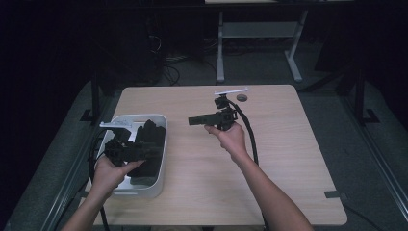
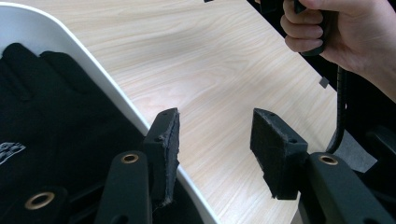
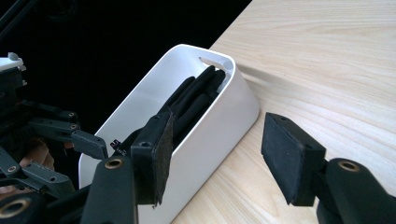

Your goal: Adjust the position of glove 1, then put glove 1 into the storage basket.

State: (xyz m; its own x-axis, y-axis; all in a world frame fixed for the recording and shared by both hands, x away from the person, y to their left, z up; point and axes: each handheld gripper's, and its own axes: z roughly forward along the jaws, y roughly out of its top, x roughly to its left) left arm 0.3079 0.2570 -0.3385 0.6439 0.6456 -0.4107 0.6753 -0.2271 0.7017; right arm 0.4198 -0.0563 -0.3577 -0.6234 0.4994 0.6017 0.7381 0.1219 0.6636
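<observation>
1. My left gripper (image 1: 144, 151) hangs over the bin (image 1: 161, 144), jaws spread with nothing between the pads; in the left gripper view one pad (image 2: 169, 140) sits above the bin's near wall (image 2: 93, 70), the other over bare table (image 2: 210, 70).
2. My right gripper (image 1: 195, 120) is out over the middle of the table, well apart from the bin and aimed back at it, jaws also spread and empty.
3. The gloves (image 1: 149, 139), black fabric, lie inside the bin, piled against one another.
4. My judgement: the gloves look stowed, or else not yet taken out; with both grippers empty I cannot tell which. Nothing else lies loose near either hand.
5. The left gripper view shows a small pale print on the glove fabric (image 2: 11, 150) and my right hand (image 2: 355, 32) round its handle.
6. The right gripper view shows the bin's handle slot (image 3: 215, 62) and gloves (image 3: 196, 98) standing on edge up to the rim.
7. The high view alone gives the whole table (image 1: 288, 168), with a small dark disc (image 1: 241, 97) near its far edge.
</observation>
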